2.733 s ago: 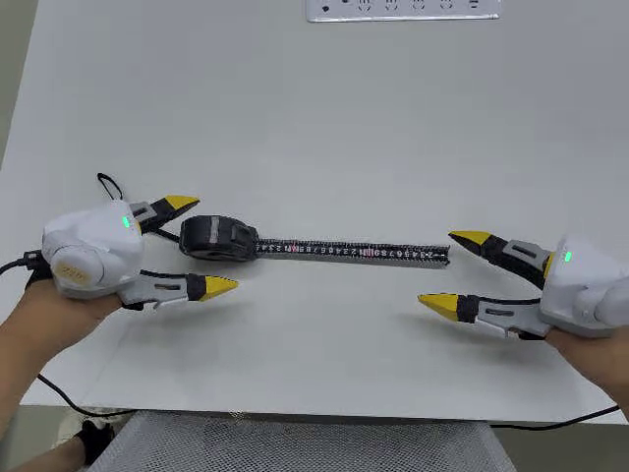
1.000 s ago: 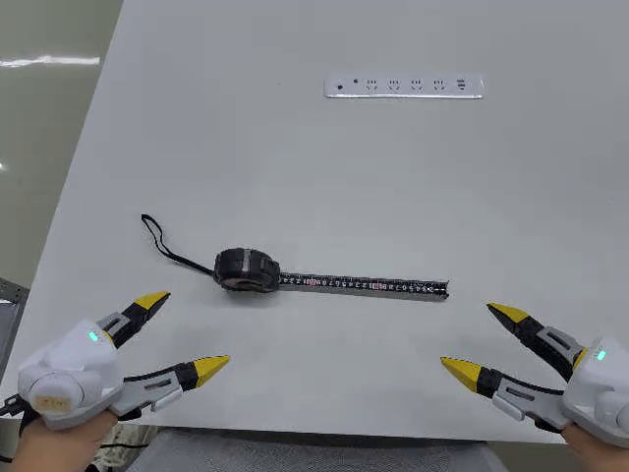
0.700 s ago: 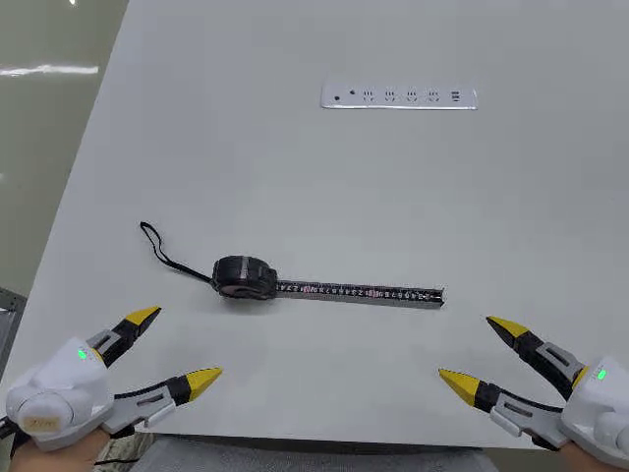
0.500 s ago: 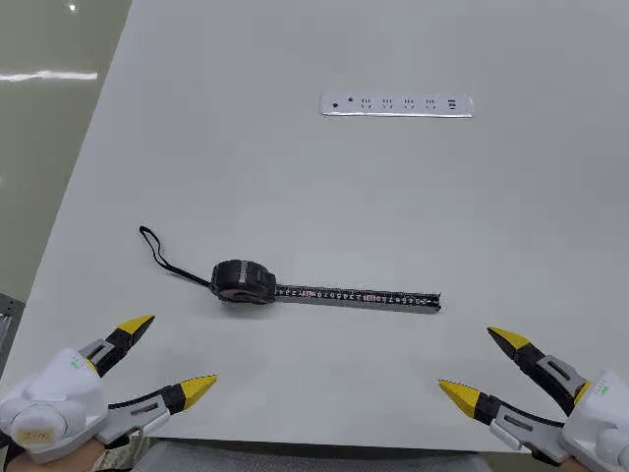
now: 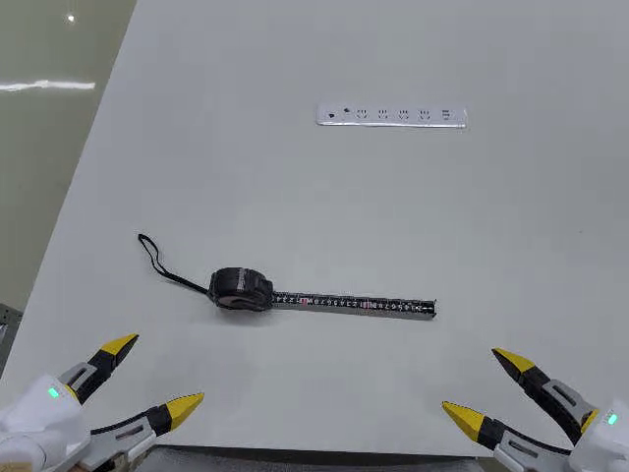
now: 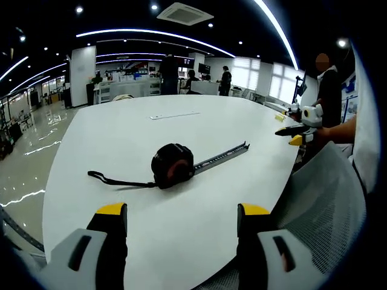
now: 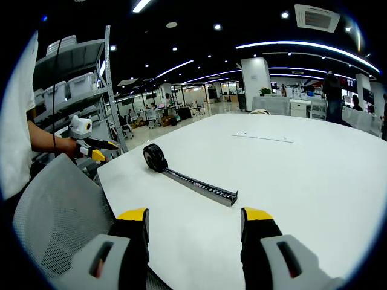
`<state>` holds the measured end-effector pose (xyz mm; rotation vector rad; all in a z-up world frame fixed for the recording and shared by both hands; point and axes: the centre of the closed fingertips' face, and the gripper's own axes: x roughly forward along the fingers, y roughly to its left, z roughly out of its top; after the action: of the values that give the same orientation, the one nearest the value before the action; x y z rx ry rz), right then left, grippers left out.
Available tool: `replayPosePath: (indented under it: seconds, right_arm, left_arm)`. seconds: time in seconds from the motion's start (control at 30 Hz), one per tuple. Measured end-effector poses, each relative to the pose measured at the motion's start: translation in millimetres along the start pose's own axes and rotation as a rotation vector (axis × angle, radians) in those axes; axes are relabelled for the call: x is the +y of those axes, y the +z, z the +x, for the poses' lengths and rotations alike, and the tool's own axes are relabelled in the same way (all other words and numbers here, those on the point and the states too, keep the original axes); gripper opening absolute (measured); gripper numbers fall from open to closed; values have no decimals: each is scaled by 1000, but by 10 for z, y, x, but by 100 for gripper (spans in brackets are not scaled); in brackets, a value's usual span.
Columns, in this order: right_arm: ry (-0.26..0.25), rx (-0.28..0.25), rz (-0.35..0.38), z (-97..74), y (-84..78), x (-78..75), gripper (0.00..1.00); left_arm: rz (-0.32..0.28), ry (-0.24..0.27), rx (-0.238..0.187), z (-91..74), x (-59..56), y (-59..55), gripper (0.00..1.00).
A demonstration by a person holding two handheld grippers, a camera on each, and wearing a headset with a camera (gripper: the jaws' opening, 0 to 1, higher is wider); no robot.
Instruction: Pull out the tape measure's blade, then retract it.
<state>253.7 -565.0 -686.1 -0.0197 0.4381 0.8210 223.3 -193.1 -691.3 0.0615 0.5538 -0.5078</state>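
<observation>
A black tape measure (image 5: 241, 289) lies on the white table (image 5: 324, 197) with its blade (image 5: 354, 305) pulled out to the right and its wrist strap (image 5: 157, 261) trailing left. It also lies ahead in the left gripper view as the tape measure (image 6: 173, 165) and in the right gripper view as the tape measure (image 7: 156, 157) with the blade (image 7: 202, 186). My left gripper (image 5: 147, 376) is open at the table's near left edge, well short of the case. My right gripper (image 5: 488, 388) is open at the near right edge, below the blade's tip. Neither holds anything.
A white power strip (image 5: 390, 115) lies flat at the far side of the table. The floor (image 5: 49, 118) drops away at the table's left edge. A grey mesh chair back (image 7: 60, 205) sits by the near edge. People stand in the background of the gripper views.
Both grippers have drawn back from the tape measure towards the table's near edge and stayed open. The head camera has tilted up. The tape measure lies as before, blade still out.
</observation>
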Motion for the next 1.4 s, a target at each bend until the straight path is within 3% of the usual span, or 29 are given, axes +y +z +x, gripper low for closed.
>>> replayPosePath:
  seconds: [0.73,1.13,1.4]
  right_arm:
    - [-1,-17,17,3,36,18,62]
    - [15,-16,1,76,77,40,62]
    - [22,-17,1,114,86,48,62]
  left_arm:
    - [-2,5,7,29,-29,12,72]
    - [-39,30,21,157,-45,4,72]
    - [-68,39,18,222,-69,77,73]
